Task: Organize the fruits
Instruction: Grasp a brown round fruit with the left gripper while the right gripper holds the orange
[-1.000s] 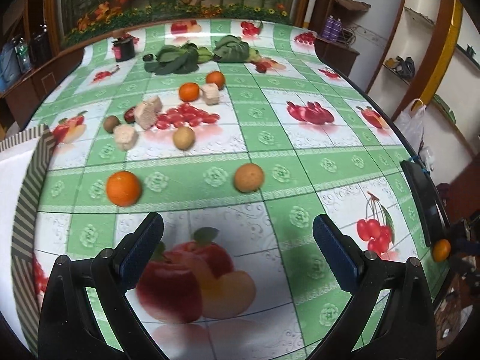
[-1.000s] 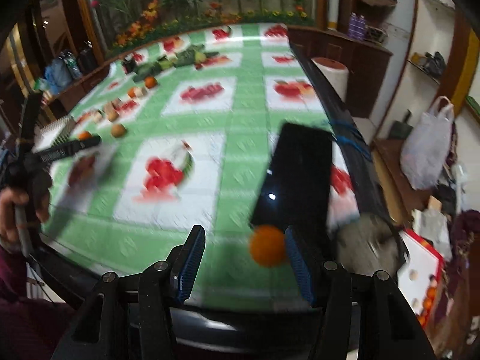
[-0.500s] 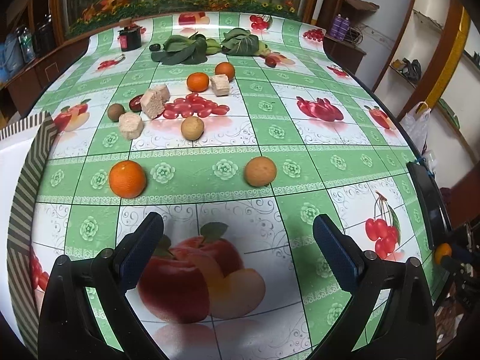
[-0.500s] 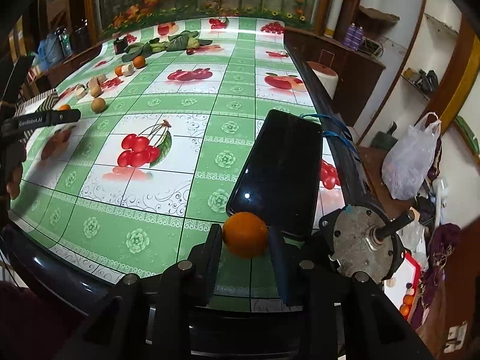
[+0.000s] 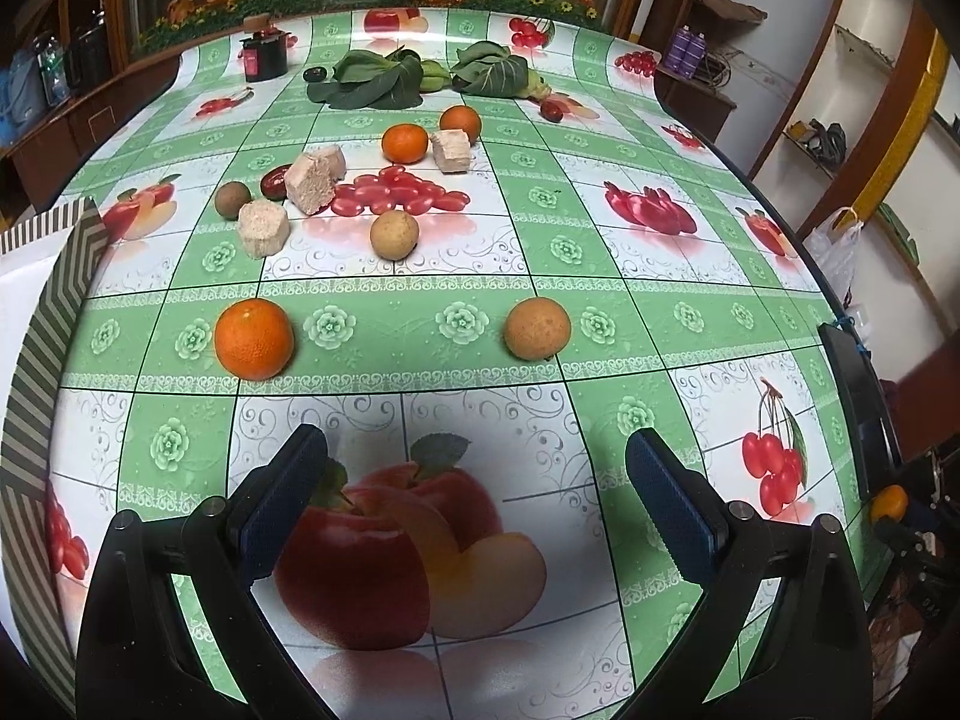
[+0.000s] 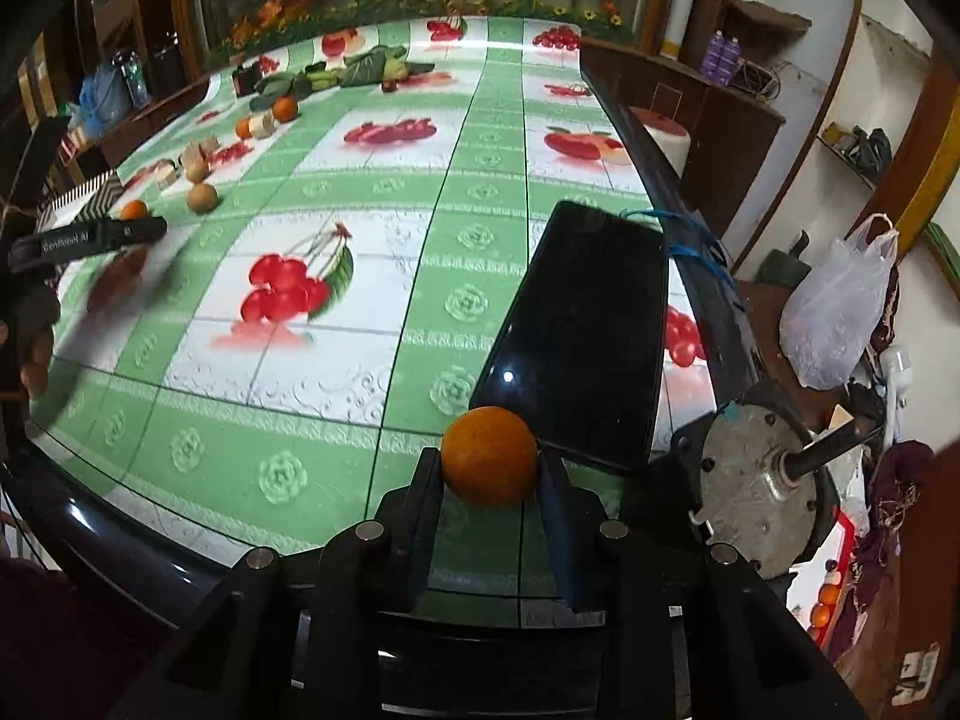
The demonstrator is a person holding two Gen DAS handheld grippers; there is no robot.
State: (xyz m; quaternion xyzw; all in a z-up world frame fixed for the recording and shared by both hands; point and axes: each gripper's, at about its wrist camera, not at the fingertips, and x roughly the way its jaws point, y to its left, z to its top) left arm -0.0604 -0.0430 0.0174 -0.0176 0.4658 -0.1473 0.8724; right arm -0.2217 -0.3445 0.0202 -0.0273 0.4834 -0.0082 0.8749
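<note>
The right tool [image 6: 489,468] is clamped on an orange [image 6: 489,456] at the near edge of the surface [image 6: 420,252], just beside a black phone [image 6: 582,336]; the left tool [image 5: 477,495] hangs with its jaws apart over the cloth. The step in hand looks like carrying that orange to the other fruit, and the next move calls for a steady grip across to the loose orange [image 5: 254,338] and brown fruit [image 5: 537,327].

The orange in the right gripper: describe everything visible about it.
The orange is small, round and deep orange, with a finely dimpled, matte peel and no stem or leaf showing. It sits clamped between the two fingers of the right gripper, one finger pressed against each side. Its underside is hidden, so contact with the tablecloth cannot be judged. It is near the table's front edge, just before the near corner of the black phone. The left wrist view shows it too, far right.
</note>
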